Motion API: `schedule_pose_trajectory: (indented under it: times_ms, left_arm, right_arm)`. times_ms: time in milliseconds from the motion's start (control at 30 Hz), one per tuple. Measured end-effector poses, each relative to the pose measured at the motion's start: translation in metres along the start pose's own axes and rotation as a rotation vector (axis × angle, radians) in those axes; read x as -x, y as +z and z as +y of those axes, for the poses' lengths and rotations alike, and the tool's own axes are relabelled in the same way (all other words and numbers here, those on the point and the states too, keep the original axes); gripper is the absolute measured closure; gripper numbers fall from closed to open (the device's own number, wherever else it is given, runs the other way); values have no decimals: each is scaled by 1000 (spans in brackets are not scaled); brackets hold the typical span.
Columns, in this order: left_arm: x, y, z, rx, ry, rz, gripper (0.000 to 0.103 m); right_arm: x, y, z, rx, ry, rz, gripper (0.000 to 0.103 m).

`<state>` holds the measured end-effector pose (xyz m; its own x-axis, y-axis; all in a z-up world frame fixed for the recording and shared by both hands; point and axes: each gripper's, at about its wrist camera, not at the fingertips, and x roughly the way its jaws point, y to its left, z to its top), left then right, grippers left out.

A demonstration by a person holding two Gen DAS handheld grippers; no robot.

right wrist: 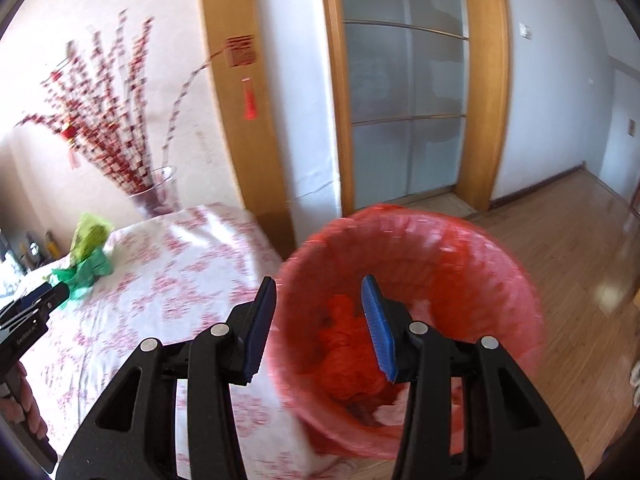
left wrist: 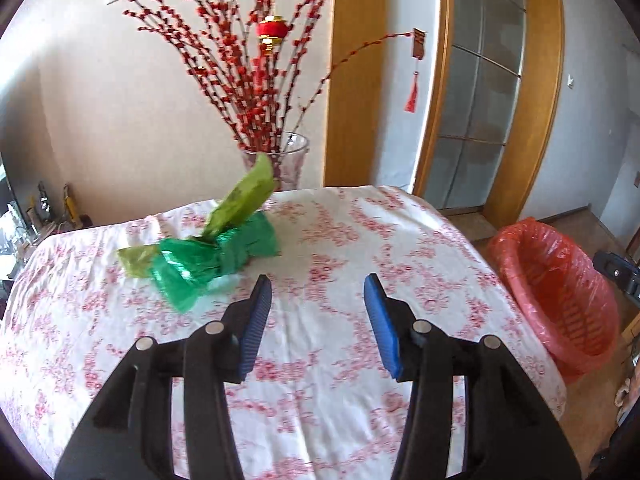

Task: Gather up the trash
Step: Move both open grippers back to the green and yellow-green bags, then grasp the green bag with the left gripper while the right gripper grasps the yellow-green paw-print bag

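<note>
Your left gripper (left wrist: pixel 318 292) hangs over the floral tablecloth (left wrist: pixel 320 400), tongs apart and holding nothing. The green plastic wrappers (left wrist: pixel 212 256) lie on the cloth at its eleven o'clock, just beyond the fingertips, bare cloth all round. Your right gripper (right wrist: pixel 319 294), tongs also apart, is above the red-lined wastebasket (right wrist: pixel 500 280), which stands on the wooden floor (right wrist: pixel 568 240) just beside the table's edge; red trash (right wrist: pixel 340 344) lies inside.

Place: home living room
Evidence: floral tablecloth (left wrist: pixel 320 240); vase of red berry branches (left wrist: pixel 280 160); frosted-glass sliding door (right wrist: pixel 404 80); wood floor (right wrist: pixel 560 240)
</note>
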<state>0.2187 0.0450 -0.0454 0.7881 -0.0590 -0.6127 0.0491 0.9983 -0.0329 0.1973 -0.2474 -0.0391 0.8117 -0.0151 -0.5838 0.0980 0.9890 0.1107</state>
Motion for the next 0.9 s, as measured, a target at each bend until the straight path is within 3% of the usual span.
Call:
schedule_pose_trajectory:
  times_ms: [167,367,533,700,900]
  left_arm:
    - [-7,1,39,32,80,2,53]
    - [-48,9,80,96,149,63,53]
    - [-77,9,101,160,136,141,53]
    - [-89,13,105,182,96,164,54]
    - [-98,14,96,146,74,176,82]
  right_arm:
    - [-6,-2,41,69,70,11,57]
    - [-9,-6,54,95,79,26,57]
    - [-14,-7,57,100,75,38,57]
    - [-19,-9,63,113,79,47,57]
    - [-23,-12,73,129,92,57,57]
